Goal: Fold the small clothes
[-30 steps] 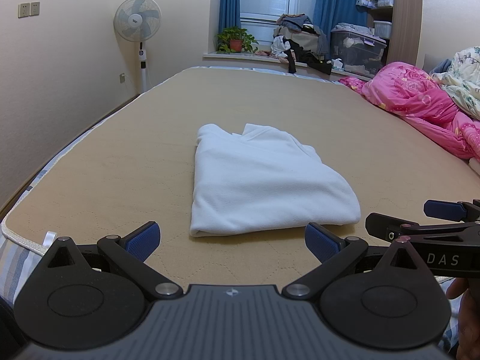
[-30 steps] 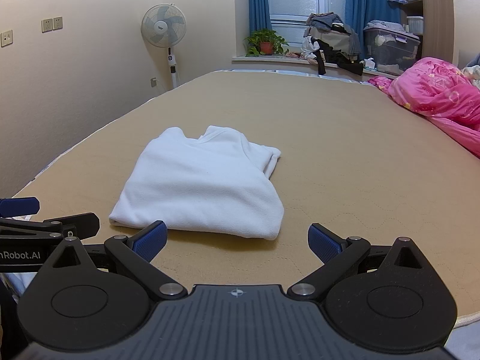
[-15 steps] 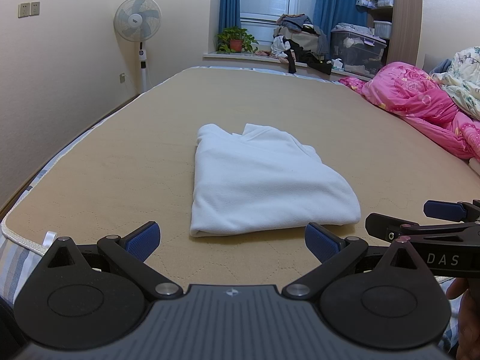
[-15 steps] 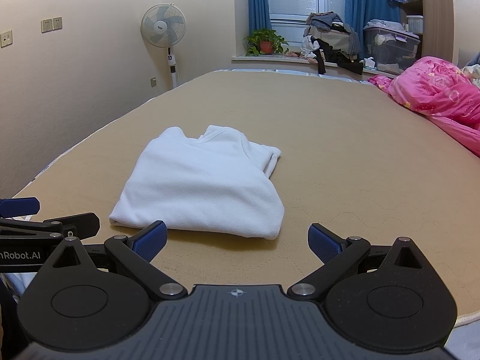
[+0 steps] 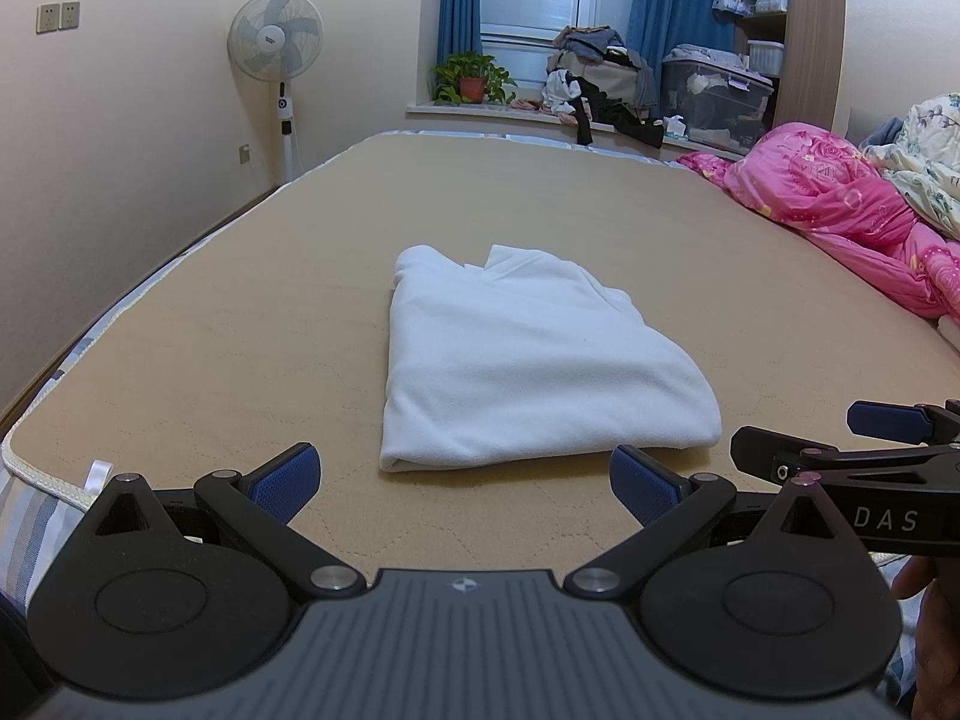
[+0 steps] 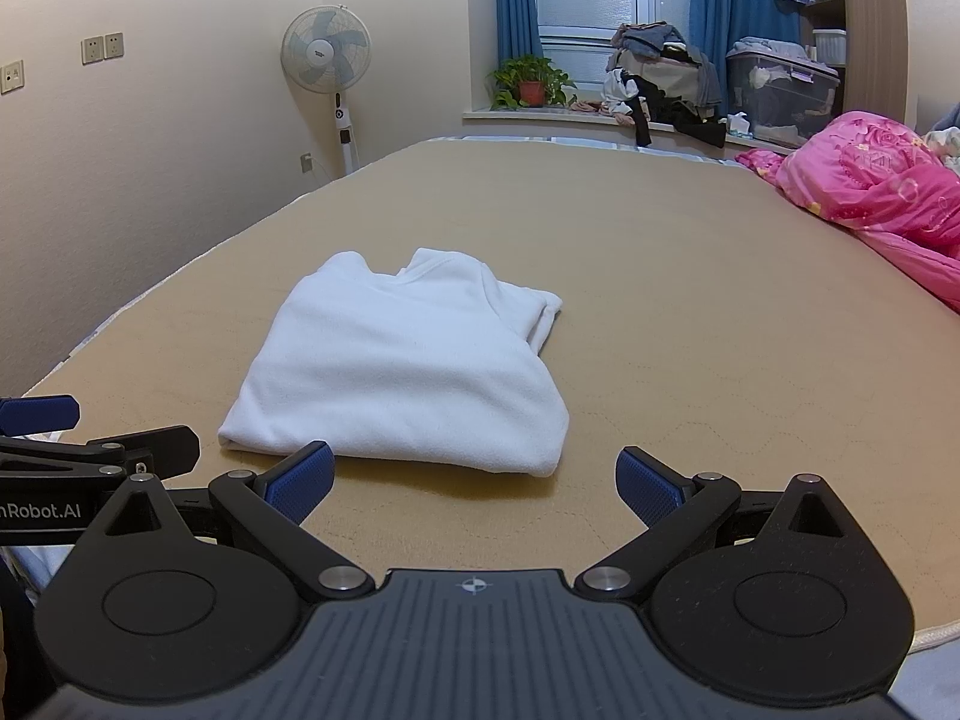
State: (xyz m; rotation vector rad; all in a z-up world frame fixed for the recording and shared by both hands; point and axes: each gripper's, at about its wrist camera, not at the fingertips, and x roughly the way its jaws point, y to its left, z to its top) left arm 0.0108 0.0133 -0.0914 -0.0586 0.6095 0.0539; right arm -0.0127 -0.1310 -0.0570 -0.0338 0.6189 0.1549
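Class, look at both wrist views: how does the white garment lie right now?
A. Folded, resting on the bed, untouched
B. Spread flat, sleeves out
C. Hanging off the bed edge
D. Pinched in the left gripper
A: the white garment lies folded on the bed, with the left gripper and right gripper open and short of it.

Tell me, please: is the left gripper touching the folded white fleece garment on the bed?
Apart. In the left wrist view, the open left gripper sits short of the folded white fleece garment, with bare tan bed cover visible between both pads and the cloth.
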